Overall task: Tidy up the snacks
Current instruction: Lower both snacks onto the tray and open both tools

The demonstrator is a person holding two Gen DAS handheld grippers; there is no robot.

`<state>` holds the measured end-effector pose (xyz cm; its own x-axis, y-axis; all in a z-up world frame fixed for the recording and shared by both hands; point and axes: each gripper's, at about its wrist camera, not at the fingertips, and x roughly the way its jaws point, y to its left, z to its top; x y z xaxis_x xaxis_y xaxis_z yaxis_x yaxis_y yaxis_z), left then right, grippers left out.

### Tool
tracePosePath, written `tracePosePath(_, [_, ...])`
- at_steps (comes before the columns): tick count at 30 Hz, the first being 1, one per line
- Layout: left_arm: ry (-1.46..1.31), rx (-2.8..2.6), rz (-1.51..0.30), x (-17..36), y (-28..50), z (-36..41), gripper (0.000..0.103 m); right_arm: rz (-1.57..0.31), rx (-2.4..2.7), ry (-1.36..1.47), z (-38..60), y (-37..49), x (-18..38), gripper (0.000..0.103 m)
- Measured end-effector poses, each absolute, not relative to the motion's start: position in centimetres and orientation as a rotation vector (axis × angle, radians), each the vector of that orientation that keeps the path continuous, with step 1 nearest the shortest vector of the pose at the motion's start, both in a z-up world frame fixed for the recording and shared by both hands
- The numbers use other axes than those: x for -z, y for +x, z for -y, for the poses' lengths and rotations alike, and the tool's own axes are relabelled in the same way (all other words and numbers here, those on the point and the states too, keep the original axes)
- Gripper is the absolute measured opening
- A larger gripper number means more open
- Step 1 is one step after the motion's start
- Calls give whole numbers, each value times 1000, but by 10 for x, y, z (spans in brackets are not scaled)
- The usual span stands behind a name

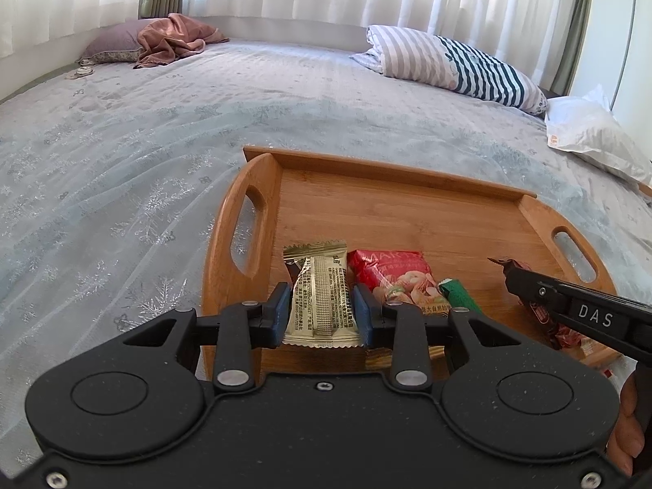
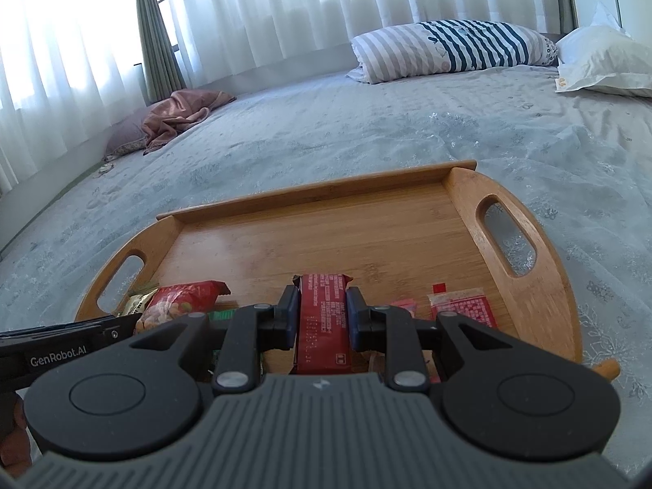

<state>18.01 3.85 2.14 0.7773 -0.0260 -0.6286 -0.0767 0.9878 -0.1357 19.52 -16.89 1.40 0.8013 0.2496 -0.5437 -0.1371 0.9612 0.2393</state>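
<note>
A wooden tray point(image 1: 407, 212) with two handle slots lies on the bed; it also shows in the right wrist view point(image 2: 326, 228). My left gripper point(image 1: 322, 305) is shut on a gold snack packet point(image 1: 320, 293) over the tray's near left part. Beside it lie a red nut bag point(image 1: 391, 275) and a green packet point(image 1: 458, 293). My right gripper point(image 2: 322, 313) is shut on a red snack bar point(image 2: 324, 322) over the tray's near edge; it shows at the right of the left wrist view point(image 1: 529, 285). The red nut bag point(image 2: 179, 301) and small red-pink packets point(image 2: 464, 305) lie on the tray.
The bed has a grey patterned cover point(image 1: 163, 142). A striped pillow point(image 1: 448, 61) and a white pillow point(image 1: 591, 134) lie at the far right. A pink cloth point(image 1: 175, 38) on a mauve pillow lies far left. White curtains hang behind.
</note>
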Motion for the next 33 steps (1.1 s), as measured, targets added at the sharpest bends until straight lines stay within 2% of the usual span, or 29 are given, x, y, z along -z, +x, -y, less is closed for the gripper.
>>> tracePosePath(20, [-134, -30, -685, -16, 178, -35, 35, -629, -209, 178, 166, 196, -6, 29])
tracePosePath(23, [-135, -24, -685, -18, 177, -35, 39, -622, -225, 185, 167, 195, -8, 36])
tracePosePath(26, [-136, -20, -684, -20, 174, -36, 45, -608, -238, 187, 169, 191, -11, 44])
tracePosePath(27, [-137, -19, -683, -21, 173, -36, 49, -600, -239, 187, 170, 189, -13, 52])
tracePosePath(29, [-137, -18, -677, -23, 169, -37, 55, -586, -242, 184, 172, 185, -17, 53])
tracePosePath(33, [-132, -15, -659, -30, 161, -37, 72, -553, -244, 168, 176, 174, -25, 62])
